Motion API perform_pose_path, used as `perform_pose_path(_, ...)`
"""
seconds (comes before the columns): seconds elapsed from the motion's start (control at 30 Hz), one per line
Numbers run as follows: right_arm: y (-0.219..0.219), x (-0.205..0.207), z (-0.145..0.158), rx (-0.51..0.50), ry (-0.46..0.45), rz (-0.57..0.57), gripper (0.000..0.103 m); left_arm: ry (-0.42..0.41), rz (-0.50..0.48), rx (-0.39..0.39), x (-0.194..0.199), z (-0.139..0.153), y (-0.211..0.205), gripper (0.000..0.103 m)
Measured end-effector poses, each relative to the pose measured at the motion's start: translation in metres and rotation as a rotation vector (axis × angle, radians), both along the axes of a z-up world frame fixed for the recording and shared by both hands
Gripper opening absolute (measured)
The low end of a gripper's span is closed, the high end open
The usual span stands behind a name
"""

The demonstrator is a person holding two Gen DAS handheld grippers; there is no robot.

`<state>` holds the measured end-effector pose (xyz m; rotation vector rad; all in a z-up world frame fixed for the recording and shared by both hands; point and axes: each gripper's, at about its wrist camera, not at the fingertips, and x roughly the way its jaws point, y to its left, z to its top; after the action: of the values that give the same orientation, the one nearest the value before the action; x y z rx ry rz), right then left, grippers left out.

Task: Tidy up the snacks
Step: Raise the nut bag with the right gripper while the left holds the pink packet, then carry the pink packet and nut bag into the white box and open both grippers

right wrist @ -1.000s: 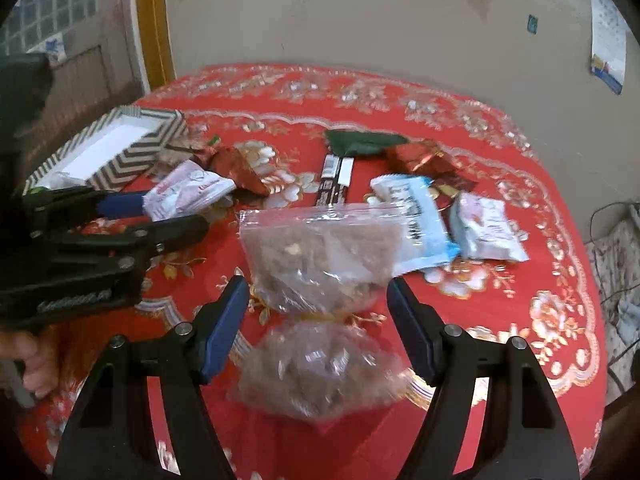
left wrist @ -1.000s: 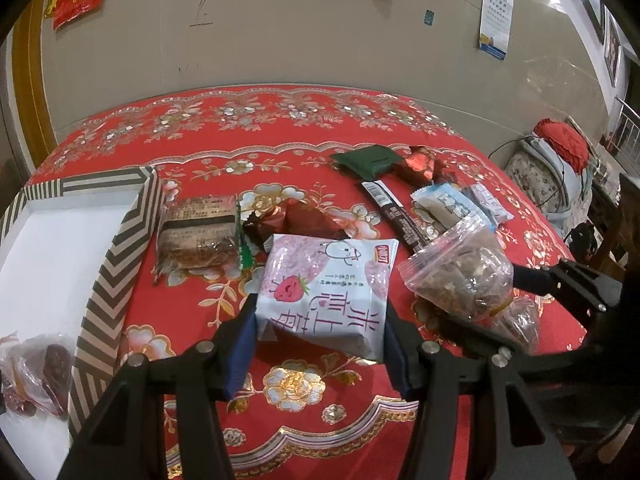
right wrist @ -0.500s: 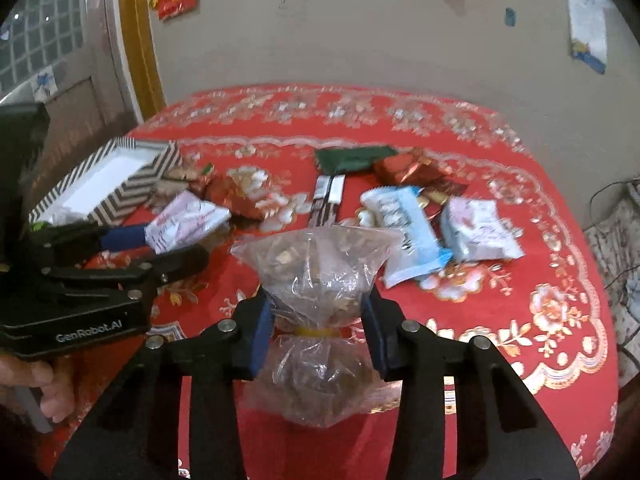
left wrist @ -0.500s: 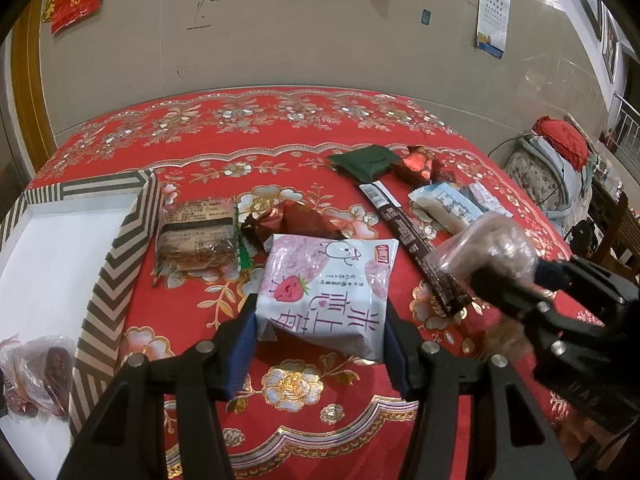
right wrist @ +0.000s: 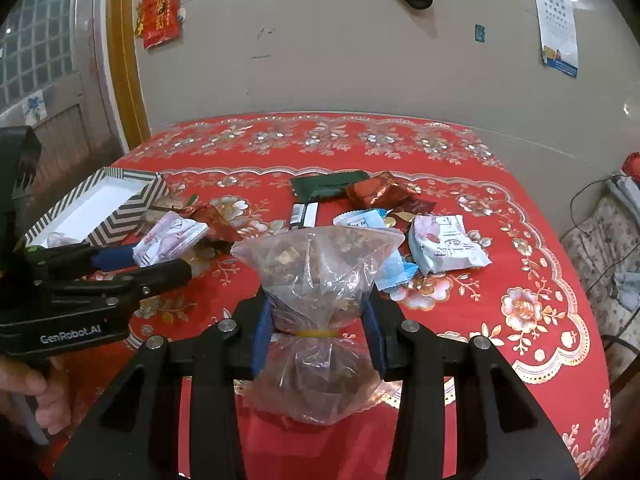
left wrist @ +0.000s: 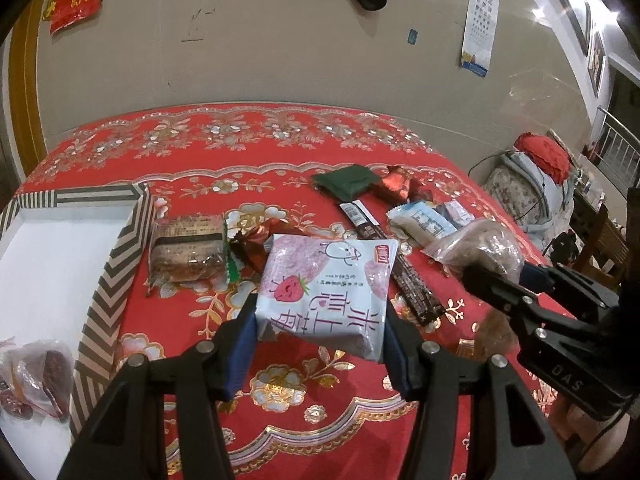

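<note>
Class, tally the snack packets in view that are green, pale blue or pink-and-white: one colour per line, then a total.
Flat dark green foil packet: 1
Pale blue plastic packet: 1
Pink-and-white strawberry plastic packets: 2
Total: 4

- The clear bag of nuts (right wrist: 320,276), flat on the tablecloth (right wrist: 500,240) a second ago, is now clamped by the right gripper (right wrist: 318,332) and lifted.
- The strawberry packet (left wrist: 326,288) is raised slightly by the left gripper (left wrist: 318,340).

Red floral tablecloth (left wrist: 248,152) carries a striped box (left wrist: 120,248) and scattered snack packets (right wrist: 448,248) — perhaps ten.
</note>
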<state>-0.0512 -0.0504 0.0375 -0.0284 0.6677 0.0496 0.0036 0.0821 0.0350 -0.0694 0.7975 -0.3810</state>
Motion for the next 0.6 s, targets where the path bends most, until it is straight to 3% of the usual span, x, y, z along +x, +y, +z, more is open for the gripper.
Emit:
perform_pose_path(0.27,0.0091,-0.0056,0.0030,-0.060,-0.034,-0.003,0.039,0.000,0.002,0.021,0.0006,-0.0031,-0.0014,0.058)
perform_pose_path(0.6,0.0054,-0.0056,0.0042,-0.057,-0.042,-0.036,0.039,-0.001,0.009,0.019,-0.0014,-0.0006,0.0002,0.058)
